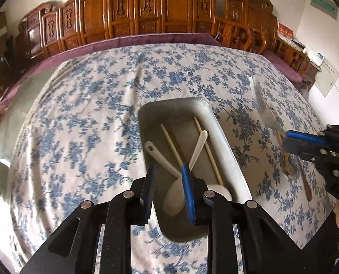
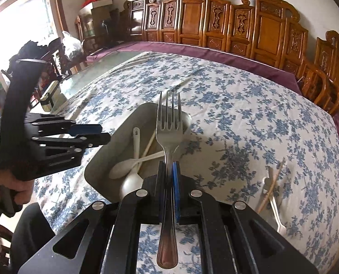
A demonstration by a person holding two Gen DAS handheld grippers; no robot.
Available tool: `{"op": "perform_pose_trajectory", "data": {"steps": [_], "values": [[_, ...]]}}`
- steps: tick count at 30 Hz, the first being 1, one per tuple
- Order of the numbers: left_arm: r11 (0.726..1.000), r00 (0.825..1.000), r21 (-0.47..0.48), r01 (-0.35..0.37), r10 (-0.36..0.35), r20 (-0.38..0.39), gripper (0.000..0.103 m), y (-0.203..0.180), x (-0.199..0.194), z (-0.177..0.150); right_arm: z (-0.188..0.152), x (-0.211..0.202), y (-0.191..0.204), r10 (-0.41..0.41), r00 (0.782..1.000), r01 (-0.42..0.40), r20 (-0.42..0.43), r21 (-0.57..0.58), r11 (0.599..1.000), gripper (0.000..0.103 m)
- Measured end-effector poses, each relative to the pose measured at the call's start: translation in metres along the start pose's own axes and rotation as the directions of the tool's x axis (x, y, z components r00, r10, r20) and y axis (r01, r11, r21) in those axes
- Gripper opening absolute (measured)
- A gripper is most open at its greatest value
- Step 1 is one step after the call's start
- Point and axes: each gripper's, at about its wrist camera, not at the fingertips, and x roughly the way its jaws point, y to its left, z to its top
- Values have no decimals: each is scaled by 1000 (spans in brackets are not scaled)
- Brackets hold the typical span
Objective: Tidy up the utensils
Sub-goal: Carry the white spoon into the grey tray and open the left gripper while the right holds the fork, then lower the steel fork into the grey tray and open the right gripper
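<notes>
fork on its way to the tray

the bench [image 2: 249,118] carries a grey tray [image 2: 105,159] with white spoons [image 2: 123,167] and chopsticks [image 1: 210,150] inside. the left gripper [image 1: 169,171] hovers open and empty over it; the right gripper [image 2: 169,166] is clamped on the metal fork [image 2: 169,123], just beside the tray. the thin handle could pivot or slip out early; a chopstick [image 2: 272,185] and a white utensil [image 2: 273,203] lie loose.

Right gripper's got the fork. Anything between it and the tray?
Nothing visible blocks it. The right hand-held gripper holds the fork over the open tray; the left hand-held gripper hangs open at the tray's left side.
</notes>
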Motion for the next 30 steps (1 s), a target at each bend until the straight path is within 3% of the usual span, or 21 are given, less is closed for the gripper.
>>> {"op": "perform_pose_trajectory", "data": {"steps": [3,5,19,22,30], "values": [[1000,1000,-3,-10,10,15,23,9,-10,-4,5,6,8,6,1000,-6,-3,-5,1000,8],[1000,1000,-8,-16,16,21,30,14,-15,-6,9,11,13,16,1000,-16,-4,0,1000,8],[995,995,-77,-56,62,79,32,53,-44,-23,27,50,45,22,999,-23,-39,-24,999,8],[995,994,-84,-55,63,93,51,57,-46,-22,32,62,49,25,998,-26,-51,-22,999,8],[986,990,-135,-96,108,89,66,80,-42,-21,41,89,58,16,997,-18,-72,-27,999,8]]}}
